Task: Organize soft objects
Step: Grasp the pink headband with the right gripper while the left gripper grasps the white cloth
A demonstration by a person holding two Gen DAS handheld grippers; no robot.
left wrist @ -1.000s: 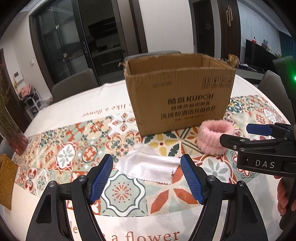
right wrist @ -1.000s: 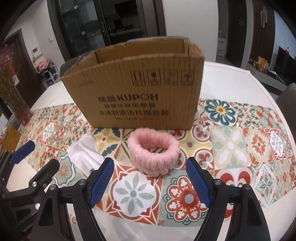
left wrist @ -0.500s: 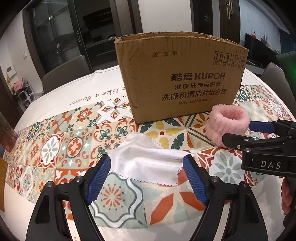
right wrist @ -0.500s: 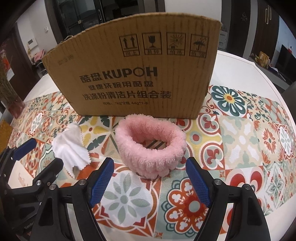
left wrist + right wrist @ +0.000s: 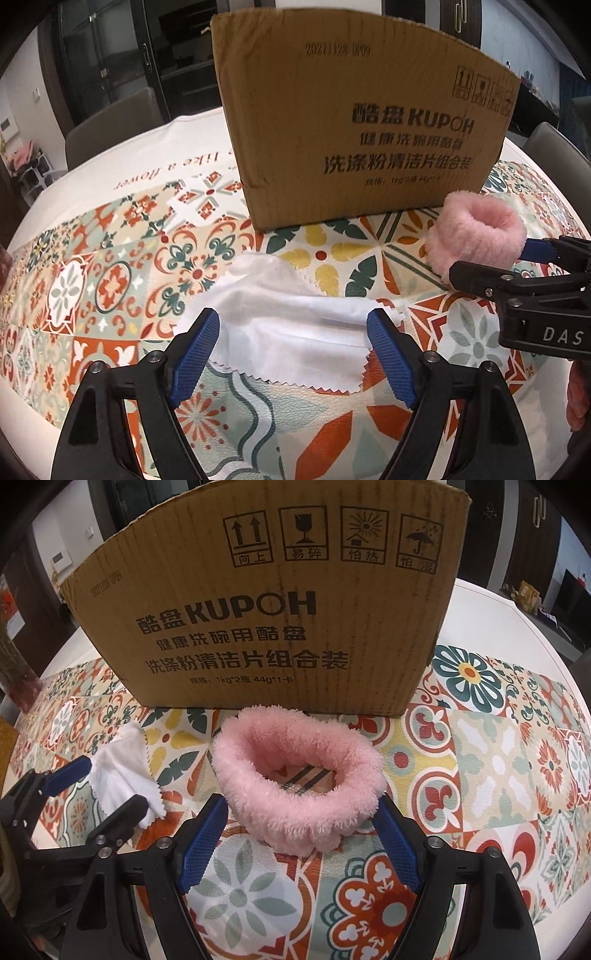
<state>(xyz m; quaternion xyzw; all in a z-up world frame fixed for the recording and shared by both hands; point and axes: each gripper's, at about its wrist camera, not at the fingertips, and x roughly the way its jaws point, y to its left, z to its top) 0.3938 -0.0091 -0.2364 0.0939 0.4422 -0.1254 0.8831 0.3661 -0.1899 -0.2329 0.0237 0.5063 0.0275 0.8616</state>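
Note:
A white cloth [image 5: 295, 332] with zigzag edges lies crumpled on the patterned tablecloth. My left gripper [image 5: 293, 356] is open, its blue pads on either side of the cloth's near part, just above it. A fluffy pink headband [image 5: 299, 775] lies in a ring in front of a cardboard box [image 5: 273, 602]. My right gripper [image 5: 299, 843] is open, its pads flanking the headband's near edge. The headband [image 5: 476, 236] and the right gripper [image 5: 517, 273] also show in the left wrist view. The cloth [image 5: 123, 771] and left gripper [image 5: 92, 790] show in the right wrist view.
The cardboard box [image 5: 362, 122] stands upright behind both soft objects, its inside hidden. The table [image 5: 122, 166] is round, with a white cover printed with text. Grey chairs [image 5: 110, 125] stand beyond the far edge. A vase base [image 5: 18, 690] sits at far left.
Both grippers have moved forward and lower. The cloth now lies between the left pads and the headband between the right pads. Both stay open.

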